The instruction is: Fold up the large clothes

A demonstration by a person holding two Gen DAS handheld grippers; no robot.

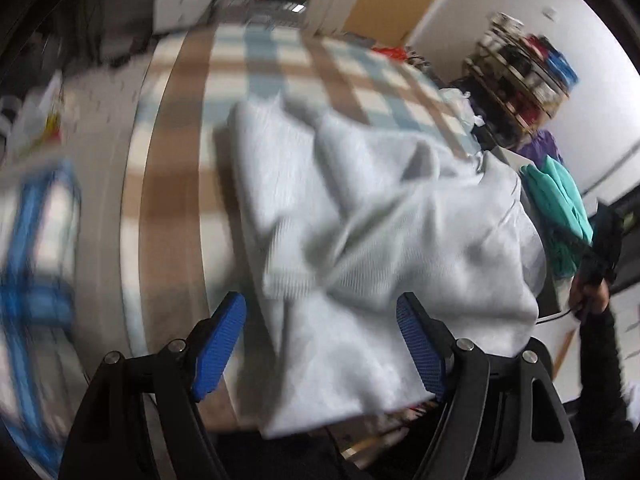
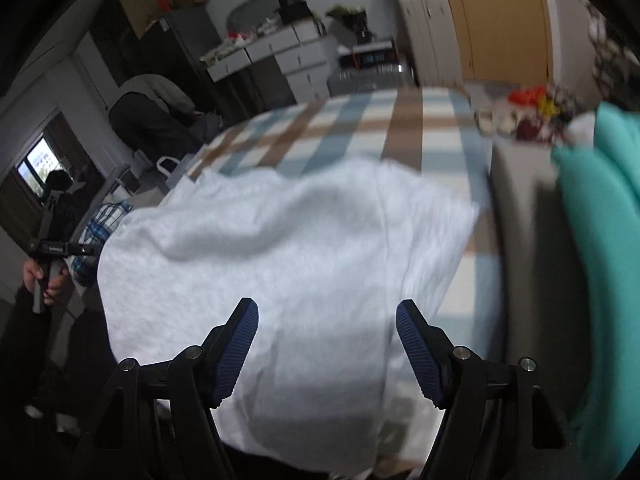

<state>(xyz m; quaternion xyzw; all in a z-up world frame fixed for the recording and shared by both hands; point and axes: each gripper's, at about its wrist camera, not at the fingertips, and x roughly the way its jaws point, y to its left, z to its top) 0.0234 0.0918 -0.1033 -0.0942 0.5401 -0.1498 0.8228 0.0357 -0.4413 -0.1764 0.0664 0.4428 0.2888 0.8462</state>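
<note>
Just below gripper (image 2: 327, 346): white garment (image 2: 280, 248).

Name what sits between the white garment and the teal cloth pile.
In the right wrist view a blurred grey-beige upright panel stands between the white garment and the teal cloth pile; what it is cannot be told.

A lived-in bedroom: a checked bedspread (image 2: 360, 128) fills mid-frame, white drawers (image 2: 296, 60) and a wooden wardrobe (image 2: 496, 16) stand behind, a cluttered shelf (image 1: 520, 76) upper right.
</note>
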